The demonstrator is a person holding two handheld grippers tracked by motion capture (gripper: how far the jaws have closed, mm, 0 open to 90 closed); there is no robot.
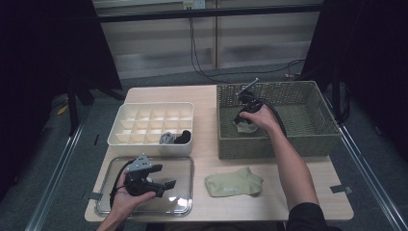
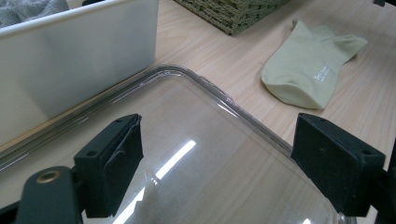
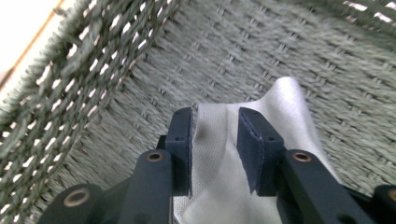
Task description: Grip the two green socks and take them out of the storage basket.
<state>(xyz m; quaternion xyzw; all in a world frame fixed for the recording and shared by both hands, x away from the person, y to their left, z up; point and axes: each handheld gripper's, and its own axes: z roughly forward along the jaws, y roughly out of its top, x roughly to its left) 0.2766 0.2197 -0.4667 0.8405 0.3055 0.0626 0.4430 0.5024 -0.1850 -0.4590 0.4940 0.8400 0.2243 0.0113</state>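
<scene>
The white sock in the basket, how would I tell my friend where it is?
Look for the woven basket on the table's right side. Inside, near its front left corner, the right claw grips a white sock lying on the basket floor. The other sock is green and lies flat on the table, outside the basket.

Grey sock (image 2: 28,10) cut off by top edge, organizer-hidden below

A pale, whitish sock (image 3: 219,186) of fine knit lies crumpled on the floor of the green woven basket (image 1: 308,139), near its front left corner. One fold of it stands up in a ridge between the right gripper's (image 3: 215,140) fingers.
</scene>
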